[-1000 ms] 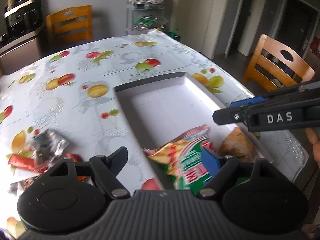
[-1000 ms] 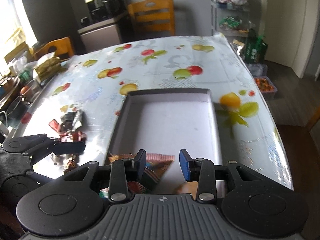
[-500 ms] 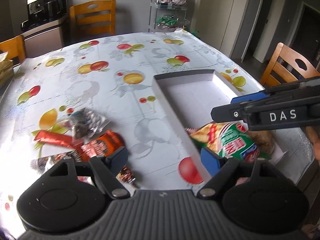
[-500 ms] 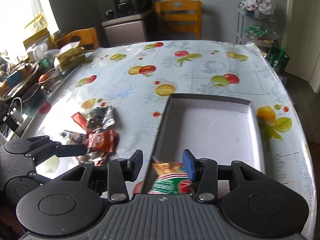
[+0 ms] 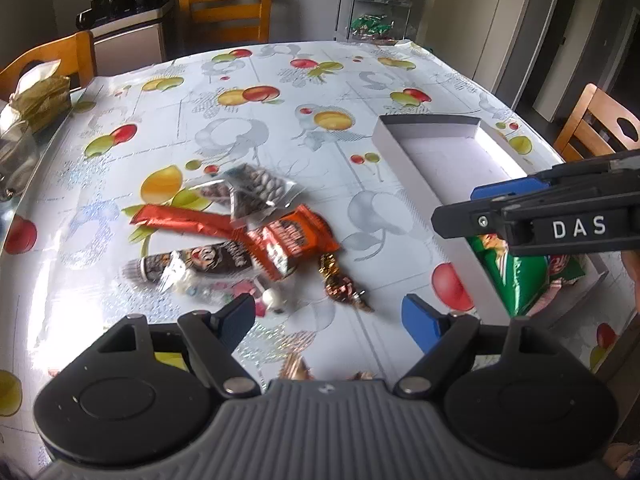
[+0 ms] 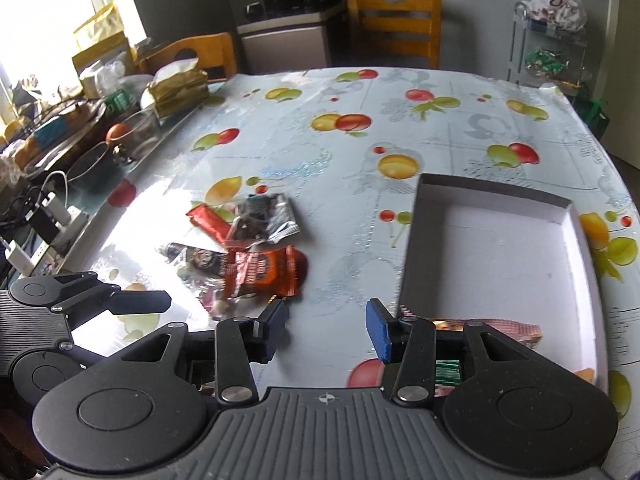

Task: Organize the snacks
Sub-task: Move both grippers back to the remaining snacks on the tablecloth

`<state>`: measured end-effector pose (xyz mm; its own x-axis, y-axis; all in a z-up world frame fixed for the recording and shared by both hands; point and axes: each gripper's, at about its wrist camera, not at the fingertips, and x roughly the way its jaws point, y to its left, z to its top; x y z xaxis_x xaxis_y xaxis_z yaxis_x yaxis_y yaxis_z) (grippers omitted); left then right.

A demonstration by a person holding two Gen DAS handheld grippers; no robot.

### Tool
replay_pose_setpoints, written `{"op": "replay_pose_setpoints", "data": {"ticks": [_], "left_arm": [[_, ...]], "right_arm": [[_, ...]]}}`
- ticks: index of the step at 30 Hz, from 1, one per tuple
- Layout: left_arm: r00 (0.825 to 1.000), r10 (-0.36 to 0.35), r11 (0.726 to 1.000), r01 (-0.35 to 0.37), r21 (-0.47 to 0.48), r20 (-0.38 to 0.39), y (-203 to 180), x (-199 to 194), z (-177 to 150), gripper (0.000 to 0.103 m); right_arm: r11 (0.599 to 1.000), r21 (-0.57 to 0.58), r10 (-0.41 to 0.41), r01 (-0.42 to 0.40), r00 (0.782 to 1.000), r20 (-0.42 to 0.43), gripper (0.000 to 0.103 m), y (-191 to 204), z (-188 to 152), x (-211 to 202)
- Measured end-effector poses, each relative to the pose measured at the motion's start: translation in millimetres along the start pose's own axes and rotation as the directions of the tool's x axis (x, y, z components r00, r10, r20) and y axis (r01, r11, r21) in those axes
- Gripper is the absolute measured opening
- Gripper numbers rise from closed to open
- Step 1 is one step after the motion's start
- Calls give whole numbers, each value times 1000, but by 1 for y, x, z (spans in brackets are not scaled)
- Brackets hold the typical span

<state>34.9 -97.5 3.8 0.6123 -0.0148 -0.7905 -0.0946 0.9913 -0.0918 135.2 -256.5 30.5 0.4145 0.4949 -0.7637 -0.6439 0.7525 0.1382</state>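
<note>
Left wrist: left claw point(image 5: 330, 318) spread, empty, above snacks point(image 5: 256, 236), seemingly hovering.

On the table: 1 white tray point(image 5: 404, 152), 3 wooden chairs point(image 5: 226, 8) nearby, 1 green bag point(image 5: 516, 276).

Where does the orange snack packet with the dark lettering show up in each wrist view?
Left wrist: the orange snack packet lies at centre, atop the loose pile, just beyond the open left tongs.
Right wrist: the packet lies left of centre, beyond the left finger of the open right tongs.
Shared landmark: the white tray, to the right of the packet in both.
</note>
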Motion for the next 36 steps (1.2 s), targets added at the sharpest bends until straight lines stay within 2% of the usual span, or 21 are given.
{"op": "replay_pose_setpoints", "data": {"ticks": [20, 30, 36], "left_arm": [[990, -67, 998, 65, -17, -123, 33, 8, -38, 81], [978, -141, 987, 151, 51, -151, 27, 12, -43, 81], [976, -160, 980, 176, 94, -150, 25, 13, -42, 81]], "right_arm": [[999, -31, 8, -11, 997, -80, 51, 39, -6, 32], [999, -40, -4, 0, 995, -104, 53, 48, -8, 43], [999, -49, -21, 16, 994, -112, 53, 52, -9, 48]]}}
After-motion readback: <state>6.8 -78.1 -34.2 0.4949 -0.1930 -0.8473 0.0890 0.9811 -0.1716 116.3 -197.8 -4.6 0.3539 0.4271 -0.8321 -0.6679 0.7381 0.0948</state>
